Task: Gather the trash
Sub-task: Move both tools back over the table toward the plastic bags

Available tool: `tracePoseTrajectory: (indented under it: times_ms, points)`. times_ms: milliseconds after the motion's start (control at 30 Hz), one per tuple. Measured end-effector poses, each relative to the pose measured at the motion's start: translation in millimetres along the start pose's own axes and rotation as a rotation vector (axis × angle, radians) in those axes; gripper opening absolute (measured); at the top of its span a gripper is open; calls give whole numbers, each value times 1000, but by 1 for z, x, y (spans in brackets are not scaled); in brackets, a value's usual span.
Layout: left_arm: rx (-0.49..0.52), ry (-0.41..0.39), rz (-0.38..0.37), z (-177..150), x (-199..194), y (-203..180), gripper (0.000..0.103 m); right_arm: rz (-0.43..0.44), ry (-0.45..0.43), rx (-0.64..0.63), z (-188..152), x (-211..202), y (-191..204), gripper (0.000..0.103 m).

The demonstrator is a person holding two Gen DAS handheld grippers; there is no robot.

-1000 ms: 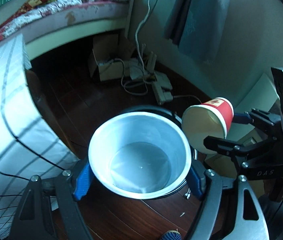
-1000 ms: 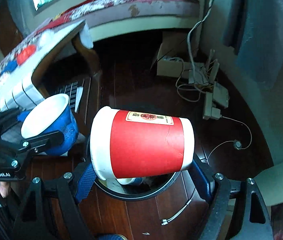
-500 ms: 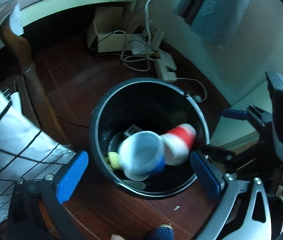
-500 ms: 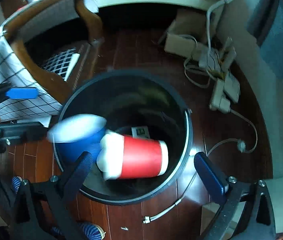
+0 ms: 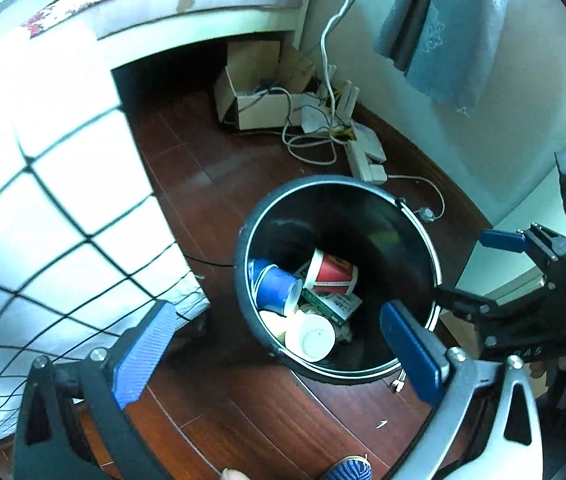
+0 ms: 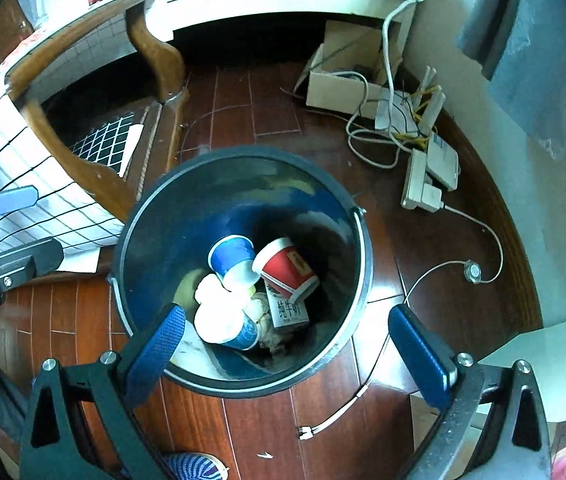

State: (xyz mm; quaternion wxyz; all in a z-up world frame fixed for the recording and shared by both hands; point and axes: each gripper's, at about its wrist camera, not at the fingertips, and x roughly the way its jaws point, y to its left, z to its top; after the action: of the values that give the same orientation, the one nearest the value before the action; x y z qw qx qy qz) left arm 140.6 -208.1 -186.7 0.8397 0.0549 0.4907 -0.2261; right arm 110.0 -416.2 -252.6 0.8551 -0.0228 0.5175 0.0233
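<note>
A black trash bin [image 5: 243, 248] [image 6: 243, 152] stands on the dark wood floor under both grippers. Inside lie a blue paper cup [image 5: 273, 290] [image 6: 231, 258], a red paper cup [image 5: 333, 274] [image 6: 287, 268], a milk carton [image 5: 335, 304] [image 6: 287, 312], another white cup [image 5: 311, 338] [image 6: 223, 326] and crumpled scraps. My left gripper [image 5: 275, 312] [image 6: 27, 228] hangs open above the bin's left side, nothing between its blue pads. Open and empty too, my right gripper [image 6: 285, 314] [image 5: 471, 268] hovers over the bin's near rim.
A table with a black-and-white checked cloth [image 5: 63, 200] and a curved wooden leg [image 6: 159, 64] stands left of the bin. Behind it lie a cardboard box [image 5: 255, 96], tangled cables [image 6: 383, 136] and a power strip [image 6: 419, 184]. A striped shoe [image 6: 191, 466] is at the bottom edge.
A second ago the left gripper held the blue cup and the right the red cup over the bin. Both jaws opened, the cups fell, and they now lie inside.
</note>
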Motion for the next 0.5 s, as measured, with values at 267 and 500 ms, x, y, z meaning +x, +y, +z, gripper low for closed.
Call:
tracePoseTrajectory:
  times_ms: [267,500]
  points:
    - [-28,-62,12,0,-41,12,102,-8,-48,-6,8,-31,23,102]
    - [-78,-117,39,-4,-78,32,102,24,-106,-5,23,-59,49,102]
